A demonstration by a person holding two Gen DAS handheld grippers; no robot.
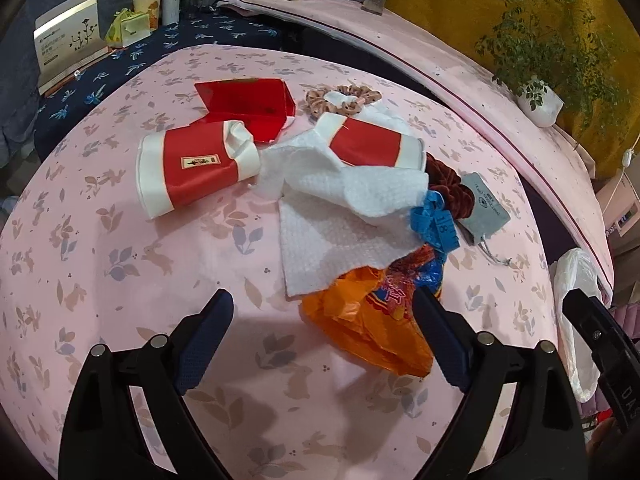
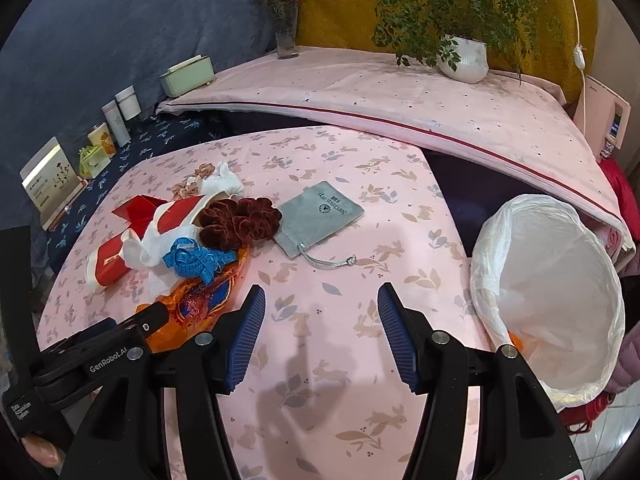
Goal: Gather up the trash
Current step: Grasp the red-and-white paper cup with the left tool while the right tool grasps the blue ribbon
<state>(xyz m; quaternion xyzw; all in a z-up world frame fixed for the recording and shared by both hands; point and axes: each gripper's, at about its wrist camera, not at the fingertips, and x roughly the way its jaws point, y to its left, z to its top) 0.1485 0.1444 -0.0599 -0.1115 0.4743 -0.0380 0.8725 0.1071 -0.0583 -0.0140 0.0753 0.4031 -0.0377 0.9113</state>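
Pink tablecloth (image 1: 120, 280) printed with rabbits and leaves, spread over a table against a blue and mustard backdrop.

Nearest, left gripper (image 1: 324, 344) hovering low over the cloth, fingers spread wide, holding nothing; right finger overlapping the edge of a crumpled orange plastic wrapper (image 1: 360, 328). Right gripper (image 2: 322, 336) likewise spread and holding nothing, above bare cloth, with the left gripper's body crossing its lower left view. Just right of it, beyond the table edge, a bin lined with a white plastic bag (image 2: 560, 280), an orange scrap lying at the bottom.

Behind the wrapper, a white paper towel (image 1: 340, 216) draped over the heap, partly covering a red and white paper cup (image 1: 372, 144). Beside the towel, a blue measuring tape (image 1: 436, 224) bunched against a dark red velvet scrunchie (image 1: 444, 184), and a grey drawstring pouch (image 1: 488, 204) touching the scrunchie. Left of the towel, a 2nd red and white paper cup (image 1: 192, 168) lying on its side, flattened. Behind it, an open red paper box (image 1: 248, 104).

Farther back, a pink patterned scrunchie (image 1: 344, 100) with a small white wad.

Farthest, on a dark blue floral cloth, a card box, cartons and 2 white jars; on the raised pink shelf (image 2: 360, 88), a green tissue box (image 2: 188, 74), a glass vase with flowers (image 2: 286, 28) and a potted plant (image 2: 460, 40).
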